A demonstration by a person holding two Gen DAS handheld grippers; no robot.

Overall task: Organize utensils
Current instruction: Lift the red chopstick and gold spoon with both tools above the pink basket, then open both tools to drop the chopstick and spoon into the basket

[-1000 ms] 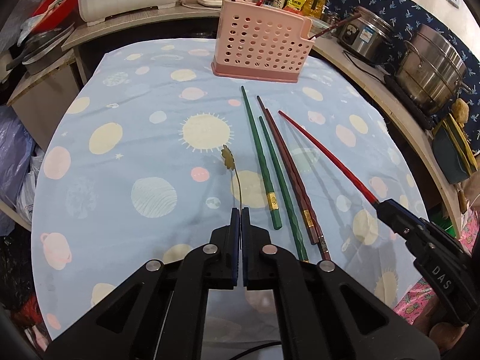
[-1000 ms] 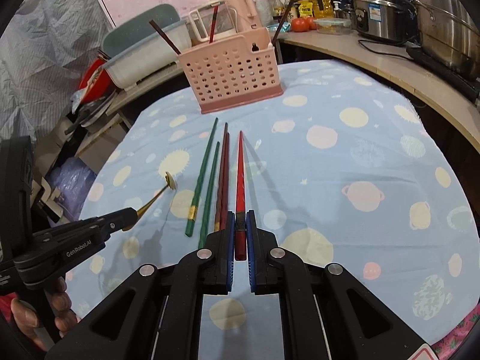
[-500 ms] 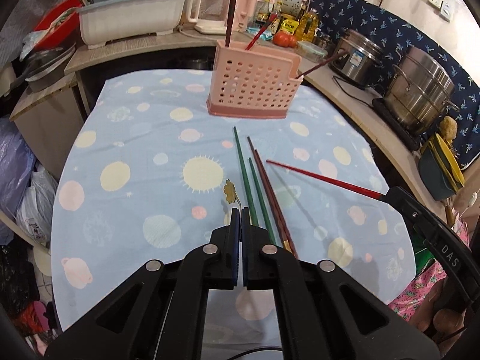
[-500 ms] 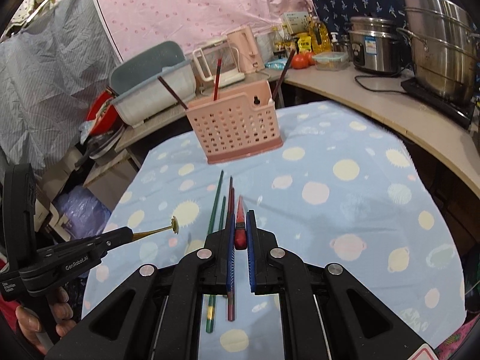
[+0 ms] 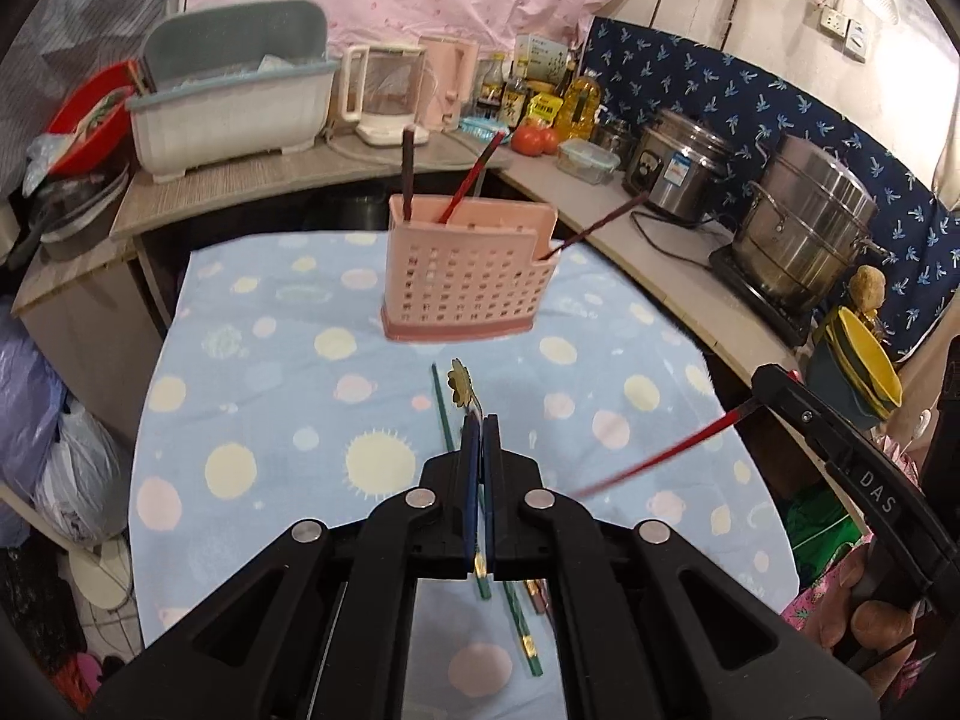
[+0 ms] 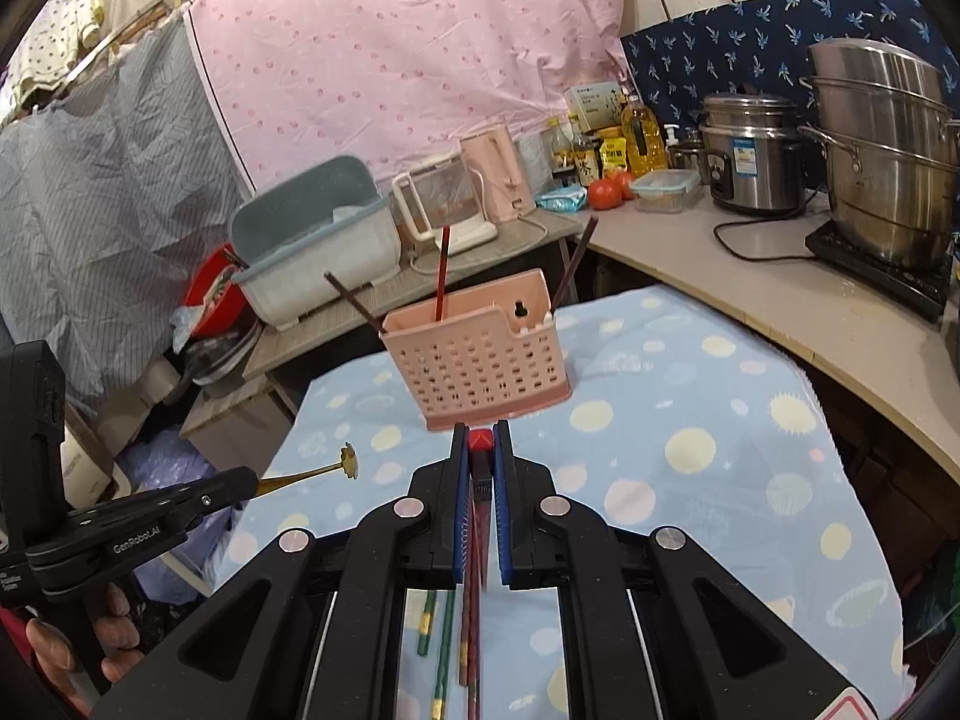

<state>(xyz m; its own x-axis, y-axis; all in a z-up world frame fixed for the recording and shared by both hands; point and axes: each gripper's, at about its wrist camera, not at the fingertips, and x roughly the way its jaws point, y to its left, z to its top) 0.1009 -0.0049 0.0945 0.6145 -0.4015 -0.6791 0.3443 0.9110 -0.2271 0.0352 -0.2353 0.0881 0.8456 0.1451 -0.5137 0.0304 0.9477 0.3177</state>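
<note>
A pink perforated utensil basket (image 5: 471, 285) stands at the far end of the table and holds three chopsticks; it also shows in the right wrist view (image 6: 480, 354). My left gripper (image 5: 479, 426) is shut on a thin gold flower-headed pick (image 5: 461, 387), held above the table. The pick also shows in the right wrist view (image 6: 345, 463). My right gripper (image 6: 481, 438) is shut on a red chopstick (image 5: 660, 456), lifted off the table. Two green chopsticks (image 5: 447, 420) and a dark red pair (image 6: 465, 654) lie on the cloth below.
The table wears a blue planet-print cloth (image 5: 270, 420). A counter behind and to the right carries a white tub (image 5: 231, 114), a kettle (image 5: 447, 81), bottles, a rice cooker (image 5: 678, 165) and a steel pot (image 5: 804, 240).
Both grippers have risen from the table and tilted up toward the basket, carrying the gold pick and the red chopstick. The chopsticks left on the cloth now lie low in view.
</note>
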